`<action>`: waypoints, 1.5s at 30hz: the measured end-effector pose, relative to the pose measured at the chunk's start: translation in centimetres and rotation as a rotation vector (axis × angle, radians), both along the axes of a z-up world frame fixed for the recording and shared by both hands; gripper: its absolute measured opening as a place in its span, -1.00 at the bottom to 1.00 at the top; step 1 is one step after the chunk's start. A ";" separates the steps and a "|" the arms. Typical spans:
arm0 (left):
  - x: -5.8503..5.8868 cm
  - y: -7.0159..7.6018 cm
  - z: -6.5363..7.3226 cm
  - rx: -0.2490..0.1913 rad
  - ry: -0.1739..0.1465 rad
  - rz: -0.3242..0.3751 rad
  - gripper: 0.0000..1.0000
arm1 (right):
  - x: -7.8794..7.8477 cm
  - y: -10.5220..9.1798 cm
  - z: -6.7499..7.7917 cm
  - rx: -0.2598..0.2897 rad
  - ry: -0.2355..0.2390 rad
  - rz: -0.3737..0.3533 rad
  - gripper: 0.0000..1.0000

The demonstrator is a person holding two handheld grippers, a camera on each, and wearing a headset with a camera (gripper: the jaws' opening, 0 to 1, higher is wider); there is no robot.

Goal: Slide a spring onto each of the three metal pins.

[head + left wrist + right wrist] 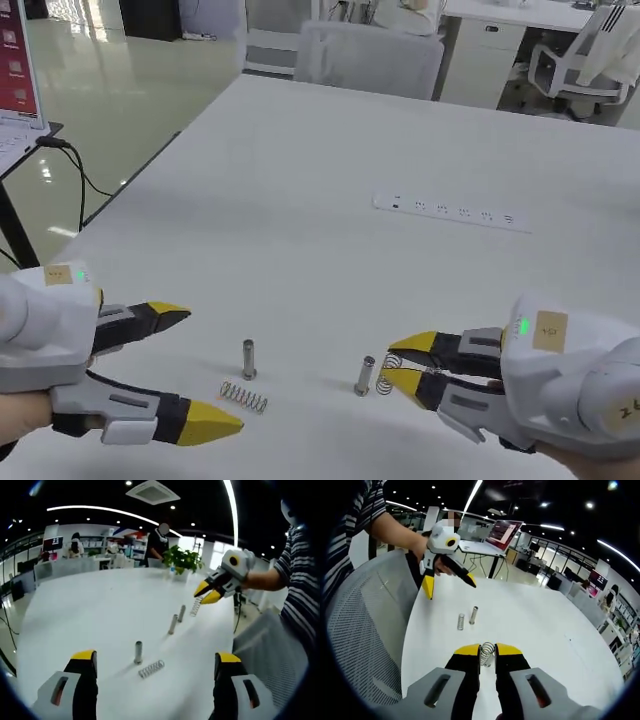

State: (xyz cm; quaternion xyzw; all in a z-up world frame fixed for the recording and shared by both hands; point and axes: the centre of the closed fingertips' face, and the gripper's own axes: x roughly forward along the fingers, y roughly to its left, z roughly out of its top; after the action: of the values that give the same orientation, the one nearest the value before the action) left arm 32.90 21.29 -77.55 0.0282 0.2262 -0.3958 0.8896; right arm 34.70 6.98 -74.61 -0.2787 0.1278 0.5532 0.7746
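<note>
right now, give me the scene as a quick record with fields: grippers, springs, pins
left gripper: open, empty, above the table's near edge
right gripper: shut on the held spring, next to a pin
loose spring: lying flat on the table, beside the near pin
near pin: upright, bare
middle pin: upright, looks bare
far pin: upright, looks bare, closest to the right gripper
springs on pins: none seen yet
power strip: farther back on the table

Bright overhead light, soft shadows, fisheye edges
</note>
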 end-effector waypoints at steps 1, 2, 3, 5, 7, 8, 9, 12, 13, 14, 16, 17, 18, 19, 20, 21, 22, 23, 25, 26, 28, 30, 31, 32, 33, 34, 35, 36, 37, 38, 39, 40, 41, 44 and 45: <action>-0.1 0.2 -0.2 0.006 -0.003 0.004 0.97 | 0.2 -0.1 0.0 0.002 -0.001 -0.009 -0.84; -0.1 0.3 -0.2 0.004 -0.004 0.004 0.96 | 0.4 -0.1 0.0 0.004 0.000 -0.015 -0.84; -0.2 0.3 -0.2 -0.001 -0.006 0.006 0.96 | 0.6 -0.2 0.0 0.005 -0.001 -0.023 -0.84; -0.3 0.3 -0.2 -0.014 0.001 0.011 0.96 | 1.0 -0.2 -0.1 0.005 -0.002 -0.037 -0.84; -0.3 0.4 -0.2 -0.007 0.000 0.015 0.96 | 1.4 -0.2 -0.1 0.008 -0.007 -0.046 -0.84; -0.4 0.4 -0.3 -0.008 0.003 0.016 0.96 | 1.7 -0.1 0.0 0.011 -0.009 -0.053 -0.84; -0.4 0.4 -0.3 -0.010 0.005 0.015 0.96 | 1.9 -0.1 0.0 0.013 -0.011 -0.060 -0.84; -0.3 0.4 -0.1 -0.007 0.003 0.015 0.96 | 2.6 0.1 0.1 0.036 0.002 -0.084 -0.84; -0.3 0.5 0.1 -0.006 0.002 0.013 0.96 | 2.9 0.2 0.2 0.047 0.012 -0.097 -0.84; -0.3 0.5 0.2 -0.006 0.001 0.012 0.96 | 3.0 0.3 0.1 0.048 0.016 -0.099 -0.84; -0.2 0.5 0.6 -0.010 -0.008 0.016 0.96 | 3.3 0.5 0.3 0.057 0.013 -0.109 -0.84; -0.1 0.6 0.7 -0.011 -0.009 0.017 0.96 | 3.4 0.5 0.3 0.059 0.014 -0.112 -0.84; -0.1 0.6 0.8 -0.011 -0.011 0.018 0.96 | 3.5 0.7 0.2 0.057 0.015 -0.112 -0.84; 0.0 0.6 0.8 -0.013 -0.012 0.019 0.96 | 3.6 0.7 0.1 0.056 0.013 -0.114 -0.84; 0.0 0.6 0.9 -0.013 -0.013 0.019 0.96 | 3.6 0.8 0.1 0.057 0.015 -0.117 -0.84; 0.0 0.7 0.9 -0.012 -0.013 0.020 0.96 | 3.6 0.8 0.0 0.058 0.018 -0.117 -0.84; 0.0 0.7 0.8 -0.010 -0.013 0.020 0.96 | 3.6 0.9 0.0 0.060 0.022 -0.118 -0.84; -0.1 0.7 0.8 -0.010 -0.012 0.020 0.96 | 3.6 0.9 0.0 0.065 0.023 -0.120 -0.84; -0.1 0.7 0.8 -0.012 -0.010 0.023 0.96 | 3.7 1.0 -0.1 0.064 0.024 -0.118 -0.84; -0.2 0.7 0.8 -0.015 -0.007 0.021 0.96 | 3.7 1.1 -0.2 0.063 0.026 -0.118 -0.84; -0.2 0.7 0.7 -0.009 -0.006 0.022 0.96 | 3.8 1.1 -0.6 0.059 0.032 -0.121 -0.84; -0.3 0.7 0.6 -0.011 -0.002 0.021 0.96 | 3.9 1.1 -0.7 0.059 0.038 -0.122 -0.84; -0.3 0.7 0.6 -0.012 -0.002 0.022 0.96 | 3.9 1.1 -0.8 0.059 0.041 -0.121 -0.84; -0.3 0.8 0.6 -0.010 -0.003 0.024 0.96 | 4.0 1.1 -1.0 0.057 0.042 -0.119 -0.84; -0.2 0.8 0.6 -0.010 -0.003 0.024 0.96 | 4.0 1.2 -1.2 0.051 0.044 -0.116 -0.84; -0.2 0.9 0.6 -0.010 -0.002 0.026 0.96 | 4.1 1.2 -1.3 0.046 0.044 -0.114 -0.84; -0.2 0.9 0.6 -0.010 -0.002 0.027 0.96 | 4.1 1.2 -1.5 0.044 0.045 -0.113 -0.84; -0.2 0.9 0.6 -0.010 -0.002 0.027 0.96 | 4.1 1.2 -1.5 0.045 0.048 -0.113 -0.84; -0.2 0.9 0.6 -0.010 -0.001 0.027 0.96 | 4.2 1.3 -1.7 0.045 0.058 -0.113 -0.84; -0.2 0.9 0.6 -0.010 0.000 0.027 0.96 | 4.2 1.3 -1.9 0.045 0.062 -0.115 -0.84; -0.2 0.9 0.6 -0.009 0.000 0.027 0.96 | 4.3 1.3 -2.1 0.044 0.061 -0.116 -0.84; -0.2 0.9 0.6 -0.010 0.000 0.027 0.96 | 4.4 1.3 -2.4 0.038 0.062 -0.117 -0.84; -0.2 0.9 0.6 -0.011 0.001 0.027 0.96 | 4.4 1.3 -2.7 0.036 0.067 -0.119 -0.84; -0.2 0.8 0.7 -0.013 0.001 0.029 0.96 | 4.3 1.4 -3.8 0.033 0.094 -0.127 -0.84; -0.2 0.8 0.7 -0.014 0.001 0.029 0.96 | 4.3 1.4 -4.2 0.026 0.098 -0.127 -0.84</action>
State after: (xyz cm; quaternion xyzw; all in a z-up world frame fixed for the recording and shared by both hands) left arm 32.72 22.05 -76.89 0.0183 0.2242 -0.3844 0.8953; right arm 38.98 8.41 -78.86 -0.2326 0.1756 0.5175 0.8045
